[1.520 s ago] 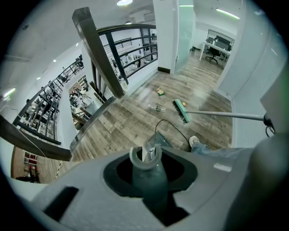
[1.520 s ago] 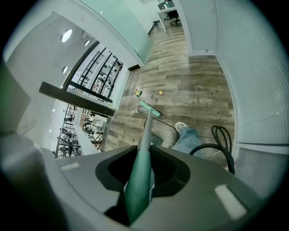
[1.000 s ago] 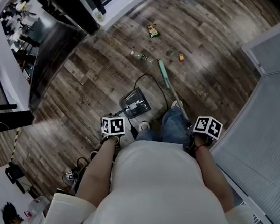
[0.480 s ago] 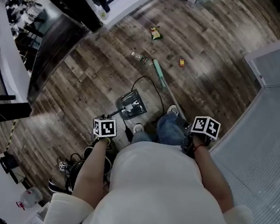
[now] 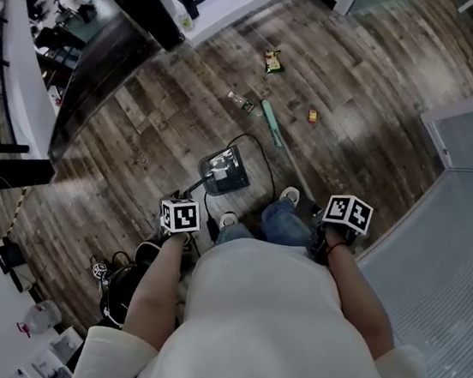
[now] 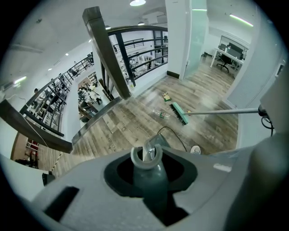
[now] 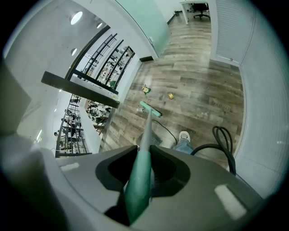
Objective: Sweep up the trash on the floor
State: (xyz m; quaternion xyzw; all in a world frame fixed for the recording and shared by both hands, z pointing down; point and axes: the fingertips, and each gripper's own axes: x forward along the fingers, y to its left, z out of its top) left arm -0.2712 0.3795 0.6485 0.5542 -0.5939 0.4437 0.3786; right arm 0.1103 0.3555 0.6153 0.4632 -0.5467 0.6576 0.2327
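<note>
My left gripper (image 5: pixel 181 219) is shut on the grey-green handle of a dark dustpan (image 5: pixel 224 170) that rests on the wood floor ahead of my feet; in the left gripper view the handle's ring end (image 6: pixel 146 156) sits between the jaws. My right gripper (image 5: pixel 346 219) is shut on the broom's green handle (image 7: pixel 139 178). The green broom head (image 5: pixel 271 121) lies on the floor beside a clear plastic bottle (image 5: pixel 240 101). A yellow snack packet (image 5: pixel 273 60) lies farther out, and a small red-yellow scrap (image 5: pixel 313 115) lies to the right of the broom head.
A black cable (image 5: pixel 263 151) loops over the floor by the dustpan. A dark railing and white ledge (image 5: pixel 178 8) border the far left. A grey partition wall (image 5: pixel 469 197) stands at the right. More gear and cables (image 5: pixel 116 285) lie at my left foot.
My left gripper and the dustpan handle have shifted slightly left. The head view has swung a little, while the broom head and trash keep about the same places.
</note>
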